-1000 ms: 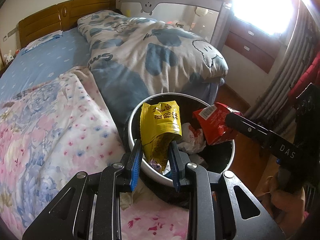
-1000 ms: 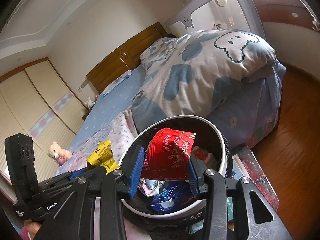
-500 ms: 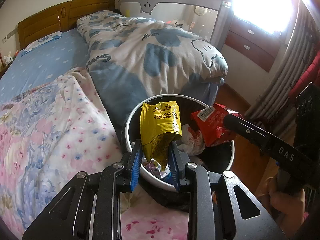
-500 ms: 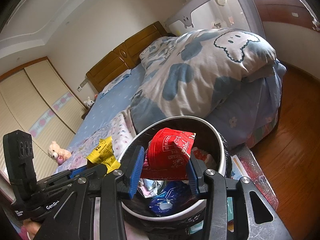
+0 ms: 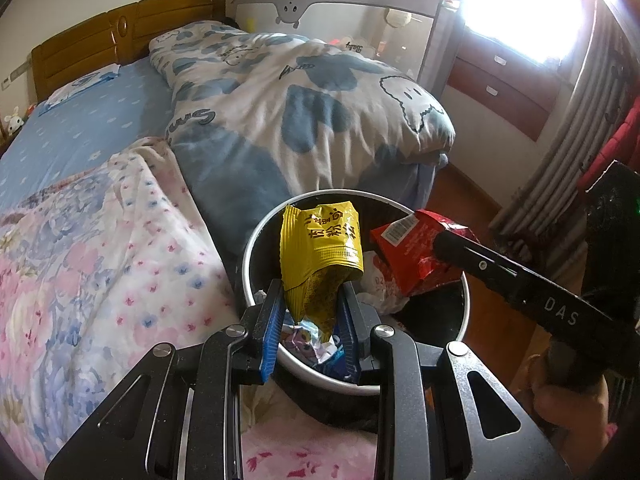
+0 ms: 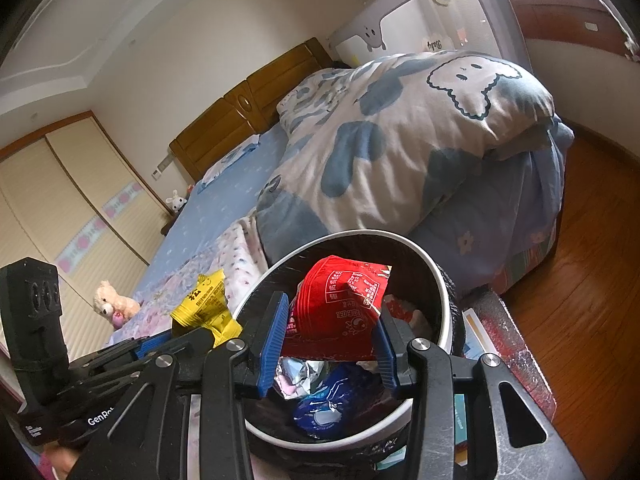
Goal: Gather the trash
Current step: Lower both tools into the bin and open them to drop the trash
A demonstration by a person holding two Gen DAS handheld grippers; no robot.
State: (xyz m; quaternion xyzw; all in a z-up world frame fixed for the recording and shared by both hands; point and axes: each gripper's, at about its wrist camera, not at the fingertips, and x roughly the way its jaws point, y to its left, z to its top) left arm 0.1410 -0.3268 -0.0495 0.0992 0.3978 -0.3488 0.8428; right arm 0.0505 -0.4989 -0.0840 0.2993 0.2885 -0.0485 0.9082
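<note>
My left gripper is shut on a yellow snack wrapper and holds it over the near rim of a round white-rimmed trash bin. My right gripper is shut on a red snack wrapper and holds it over the same bin. The red wrapper and the right gripper's fingers show at the right in the left wrist view. The yellow wrapper shows at the left in the right wrist view. The bin holds blue, silver and white trash.
A bed with a floral blanket lies to the left, and a blue-and-white duvet lies behind the bin. A wooden floor is to the right. A grey crib rail, curtains and a teddy bear stand around.
Both grippers have moved slightly forward over the bin with their wrappers still held. The bin sits a little lower and nearer in both views.
</note>
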